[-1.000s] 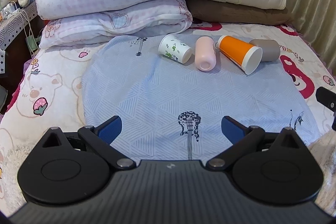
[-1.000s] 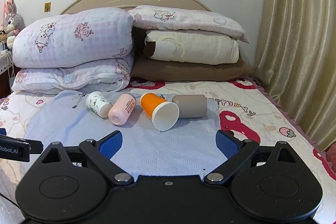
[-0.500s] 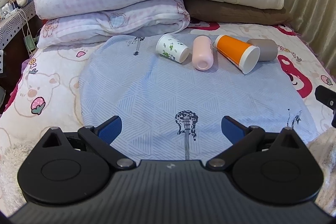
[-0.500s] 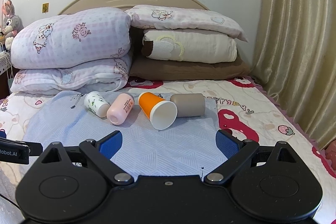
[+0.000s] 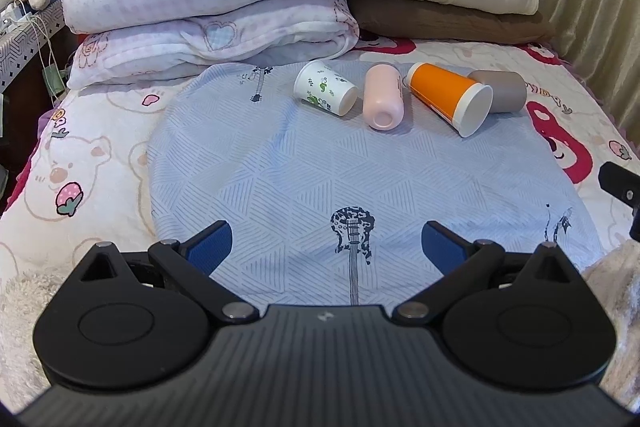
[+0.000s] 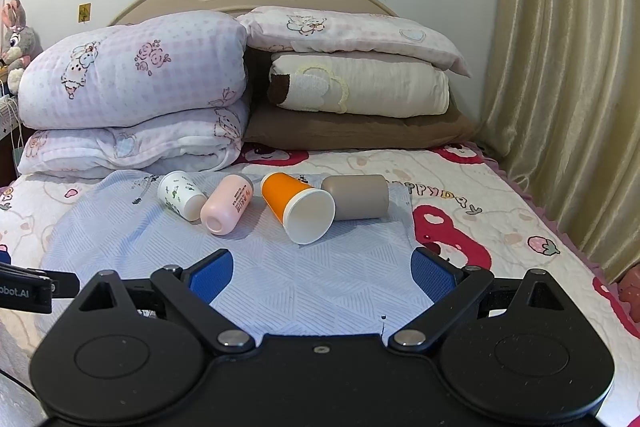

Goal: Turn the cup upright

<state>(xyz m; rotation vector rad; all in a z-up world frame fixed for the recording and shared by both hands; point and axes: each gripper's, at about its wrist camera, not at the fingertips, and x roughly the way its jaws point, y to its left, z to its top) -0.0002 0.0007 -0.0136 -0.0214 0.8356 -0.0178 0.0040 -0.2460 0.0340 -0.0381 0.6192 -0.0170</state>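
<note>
Spread over the bed, the pale blue guitar-print cloth carries four cups on their sides, well ahead of both tongs, left tongs and right tongs, gaping empty; they've crept slightly closer, so the white-rimmed orange paper cup remains untouched.

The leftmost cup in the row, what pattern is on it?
White cup with small green leaf prints, clearest in the left wrist view.
</note>
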